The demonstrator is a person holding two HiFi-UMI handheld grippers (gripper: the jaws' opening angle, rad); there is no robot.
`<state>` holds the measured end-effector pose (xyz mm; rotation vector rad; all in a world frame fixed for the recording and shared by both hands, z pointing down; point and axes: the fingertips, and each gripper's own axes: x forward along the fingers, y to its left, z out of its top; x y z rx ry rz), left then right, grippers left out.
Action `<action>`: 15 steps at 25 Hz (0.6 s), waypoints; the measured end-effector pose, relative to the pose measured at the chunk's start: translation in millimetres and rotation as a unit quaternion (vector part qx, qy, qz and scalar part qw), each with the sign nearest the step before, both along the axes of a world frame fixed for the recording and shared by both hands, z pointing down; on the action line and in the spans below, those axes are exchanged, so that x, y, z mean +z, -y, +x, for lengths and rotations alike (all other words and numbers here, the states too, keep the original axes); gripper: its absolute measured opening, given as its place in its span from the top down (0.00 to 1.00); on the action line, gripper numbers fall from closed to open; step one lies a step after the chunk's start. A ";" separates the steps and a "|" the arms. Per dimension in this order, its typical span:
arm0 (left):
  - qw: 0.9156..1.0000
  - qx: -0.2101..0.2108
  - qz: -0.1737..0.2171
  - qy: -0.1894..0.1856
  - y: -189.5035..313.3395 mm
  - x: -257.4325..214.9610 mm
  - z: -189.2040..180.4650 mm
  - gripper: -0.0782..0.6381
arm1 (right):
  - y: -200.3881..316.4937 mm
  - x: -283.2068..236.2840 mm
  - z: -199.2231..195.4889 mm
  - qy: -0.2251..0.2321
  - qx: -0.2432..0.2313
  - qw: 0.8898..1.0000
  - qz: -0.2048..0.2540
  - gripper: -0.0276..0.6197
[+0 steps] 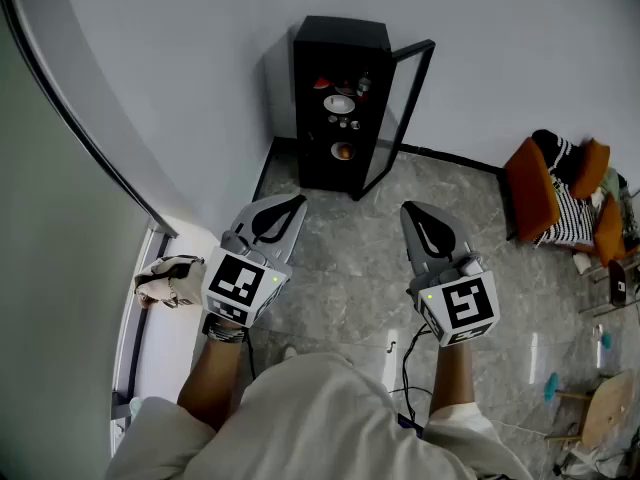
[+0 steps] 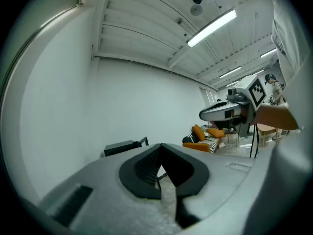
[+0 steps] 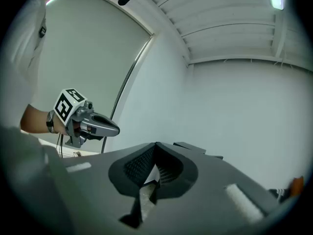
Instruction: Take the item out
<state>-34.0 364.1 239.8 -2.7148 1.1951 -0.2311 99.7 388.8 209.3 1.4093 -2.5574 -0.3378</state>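
A black cabinet (image 1: 340,103) stands against the far wall with its glass door (image 1: 400,118) swung open to the right. Its shelves hold a white dish (image 1: 338,103), a red thing above it and an orange item (image 1: 342,151) on the lowest shelf. My left gripper (image 1: 290,206) and right gripper (image 1: 412,212) are both held above the floor, well short of the cabinet, pointing toward it. Both are shut with nothing between the jaws. The cabinet top (image 2: 124,147) shows just past the closed left jaws, and the same top (image 3: 195,148) shows past the right ones.
An orange chair (image 1: 545,193) with striped cushions stands at the right. A wooden stool (image 1: 605,408) is at the lower right. A cable (image 1: 405,363) lies on the stone floor by the person's feet. A window ledge (image 1: 150,318) with a pale bundle (image 1: 170,280) runs along the left.
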 end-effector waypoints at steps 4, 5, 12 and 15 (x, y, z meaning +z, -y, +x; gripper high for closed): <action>1.000 -0.005 -0.006 0.002 3.8 5.5 7.3 0.88 | 2.3 2.0 7.2 0.004 -0.005 1.000 -0.002 0.95; 1.000 -0.007 -0.006 0.002 4.4 6.2 10.0 0.88 | 2.1 1.2 9.3 0.007 -0.009 1.000 -0.002 0.95; 1.000 -0.024 -0.016 0.003 2.4 20.6 33.9 0.88 | -4.5 -3.2 34.6 0.047 -0.034 0.998 0.009 0.95; 0.999 -0.028 -0.015 0.005 -3.4 23.5 48.1 0.88 | -4.5 1.1 50.0 0.037 -0.033 0.999 0.010 0.95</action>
